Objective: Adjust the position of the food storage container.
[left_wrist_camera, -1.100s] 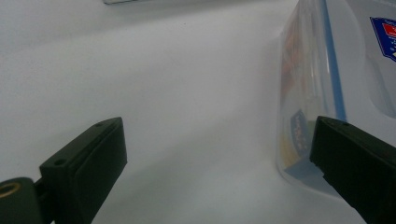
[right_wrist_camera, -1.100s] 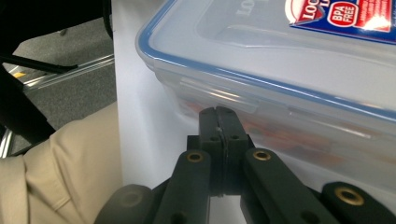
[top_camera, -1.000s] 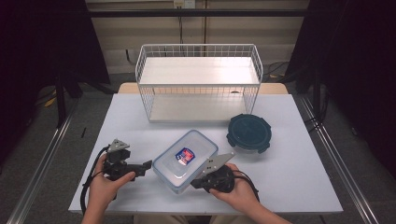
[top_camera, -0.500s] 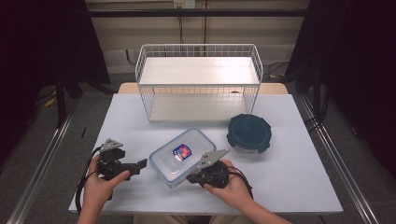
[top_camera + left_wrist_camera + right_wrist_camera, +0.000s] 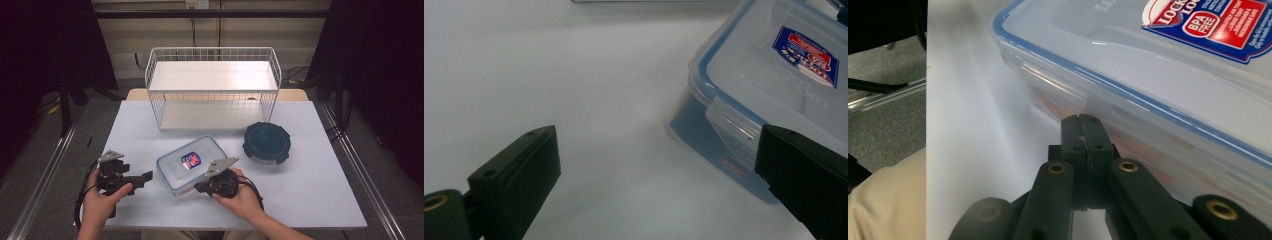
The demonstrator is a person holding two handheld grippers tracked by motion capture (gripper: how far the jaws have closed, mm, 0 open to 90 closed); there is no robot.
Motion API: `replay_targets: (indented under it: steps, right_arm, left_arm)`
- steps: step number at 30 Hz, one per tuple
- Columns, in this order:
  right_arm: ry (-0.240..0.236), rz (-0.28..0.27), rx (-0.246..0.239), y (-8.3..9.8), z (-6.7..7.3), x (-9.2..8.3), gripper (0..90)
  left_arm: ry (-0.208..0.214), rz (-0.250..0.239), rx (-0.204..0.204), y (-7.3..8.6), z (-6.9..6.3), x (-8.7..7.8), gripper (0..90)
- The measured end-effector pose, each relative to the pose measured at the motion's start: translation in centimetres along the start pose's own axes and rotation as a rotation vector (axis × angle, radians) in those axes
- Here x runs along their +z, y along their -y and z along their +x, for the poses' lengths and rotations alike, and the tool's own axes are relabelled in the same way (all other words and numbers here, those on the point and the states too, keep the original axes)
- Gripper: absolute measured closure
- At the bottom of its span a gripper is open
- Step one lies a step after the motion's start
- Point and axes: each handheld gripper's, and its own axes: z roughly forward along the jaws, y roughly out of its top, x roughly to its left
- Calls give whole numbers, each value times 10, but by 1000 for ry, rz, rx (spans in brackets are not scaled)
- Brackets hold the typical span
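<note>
Nearest, two claws flank one clear rectangular plastic container with a blue-rimmed lid (image 5: 191,164) on the white table (image 5: 320,185): the left claw (image 5: 146,177) spread wide beside its side latch, the right claw (image 5: 1081,125) pressed together, empty, against its near wall. Farther right lies one round dark-green lidded container (image 5: 266,142); behind stands one white wire basket (image 5: 212,87).

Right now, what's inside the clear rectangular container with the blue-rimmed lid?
The clear container sits on the white table with its lid on. Through the side wall the right gripper view shows a faint orange-red tint low down; what it is cannot be told. The lid and label cover the rest.
</note>
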Motion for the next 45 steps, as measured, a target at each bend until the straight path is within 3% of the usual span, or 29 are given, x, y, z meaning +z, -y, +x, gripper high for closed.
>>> replay_targets:
  steps: [11, 12, 13, 15, 18, 21, 26, 30, 33, 37, 42, 43, 45]
  right_arm:
    - [8, -6, -22, -8, 1, 13, 893]
    - [5, -7, -28, -8, 1, 13, 880]
    - [11, -9, -35, -7, 3, 12, 812]
    - [19, -8, -46, -3, 4, 8, 788]
    - [0, -13, -5, 2, 0, 2, 763]
    - [20, -32, 59, 13, -8, -16, 725]
    - [54, -42, 82, 19, -14, -33, 691]
    - [140, -38, 54, 24, -19, -54, 653]
    - [158, -70, 91, 24, -25, -63, 639]
    - [170, -103, 119, 20, -31, -67, 600]
    - [203, -149, 184, 14, -42, -70, 520]
    - [209, -157, 221, 11, -48, -69, 486]
    - [224, -171, 233, 7, -54, -66, 448]
  left_arm:
    - [43, -16, -23, -1, -5, -4, 42]
    - [47, -20, -29, -1, -6, -4, 42]
    - [59, -16, -29, -1, -8, -3, 42]
    - [72, -13, -35, -2, -9, -2, 42]
    - [84, -15, -51, -2, -10, -1, 42]
    - [96, -16, -65, -3, -11, 1, 42]
    - [110, -9, -78, -5, -16, 6, 43]
    - [119, 0, -82, -7, -19, 13, 42]
    - [123, 6, -84, -8, -21, 16, 43]
    - [123, 7, -94, -8, -22, 18, 43]
    - [112, 5, -109, -8, -24, 22, 46]
    - [120, -2, -124, -8, -24, 23, 48]
    - [125, -7, -132, -8, -24, 24, 49]
